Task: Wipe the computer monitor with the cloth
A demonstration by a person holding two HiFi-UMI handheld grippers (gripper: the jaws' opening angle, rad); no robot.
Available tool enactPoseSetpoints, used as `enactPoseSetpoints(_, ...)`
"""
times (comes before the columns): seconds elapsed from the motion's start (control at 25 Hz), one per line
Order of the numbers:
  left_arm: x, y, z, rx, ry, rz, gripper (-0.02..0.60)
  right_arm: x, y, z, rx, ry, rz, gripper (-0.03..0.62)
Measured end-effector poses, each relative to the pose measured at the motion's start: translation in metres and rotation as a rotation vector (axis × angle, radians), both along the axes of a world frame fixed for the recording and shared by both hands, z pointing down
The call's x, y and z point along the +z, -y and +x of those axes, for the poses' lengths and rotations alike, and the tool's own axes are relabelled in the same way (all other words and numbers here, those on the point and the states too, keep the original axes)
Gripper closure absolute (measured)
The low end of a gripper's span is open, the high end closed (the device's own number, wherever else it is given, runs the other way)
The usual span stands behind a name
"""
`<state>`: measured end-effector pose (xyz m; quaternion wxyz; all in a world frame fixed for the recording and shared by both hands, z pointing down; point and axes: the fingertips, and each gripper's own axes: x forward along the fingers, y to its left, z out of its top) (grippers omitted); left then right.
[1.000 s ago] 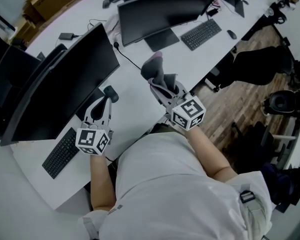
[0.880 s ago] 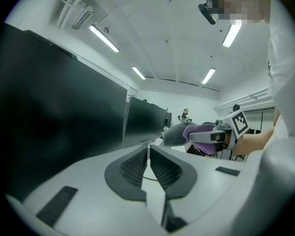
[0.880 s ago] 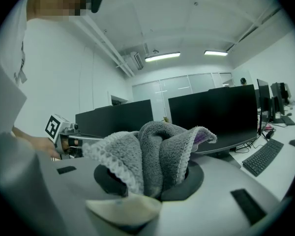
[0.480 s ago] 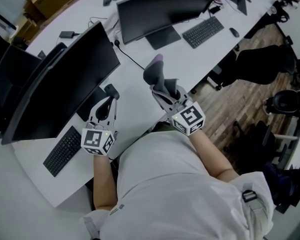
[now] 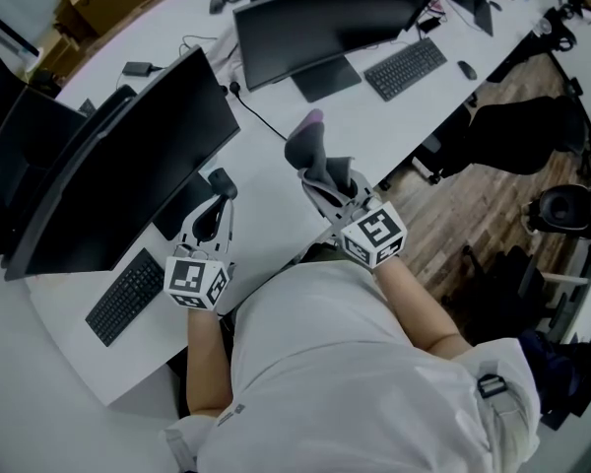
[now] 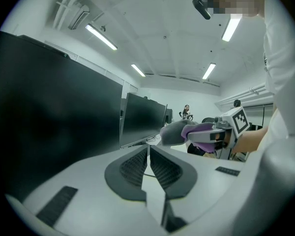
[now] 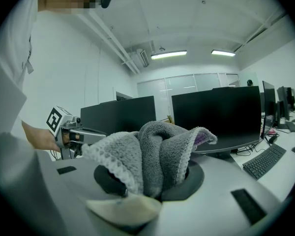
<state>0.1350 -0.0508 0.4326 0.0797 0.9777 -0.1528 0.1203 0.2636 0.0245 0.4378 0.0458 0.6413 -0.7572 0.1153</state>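
White office table (image 5: 276, 200), long, carrying dark screens and keyboards. Monitor (image 5: 128, 180): nearest, black, at the left, a keyboard (image 5: 126, 300) before it. Cloth (image 7: 150, 154): grey, bunched, clamped between the right gripper (image 5: 325, 175) jaws and standing up past their tips, apart from the screen. Left gripper (image 6: 148, 162): jaws closed together, nothing between them, near the monitor's foot.
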Motion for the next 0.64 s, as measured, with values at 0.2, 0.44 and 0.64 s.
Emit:
enactPoseSetpoints(0.2, 0.001, -0.002, 0.003, 0.001, 0.004, 0.000, 0.580, 0.002, -0.001, 0.004, 0.005, 0.008, -0.005, 0.465)
enactPoseSetpoints(0.44, 0.006, -0.008, 0.009, -0.012, 0.017, -0.004, 0.580, 0.007, -0.007, 0.013, 0.004, 0.021, -0.009, 0.465)
enactPoseSetpoints(0.64, 0.009, -0.009, 0.017, -0.026, 0.020, -0.009, 0.580, 0.011, -0.009, 0.024, 0.000, 0.026, -0.017, 0.465)
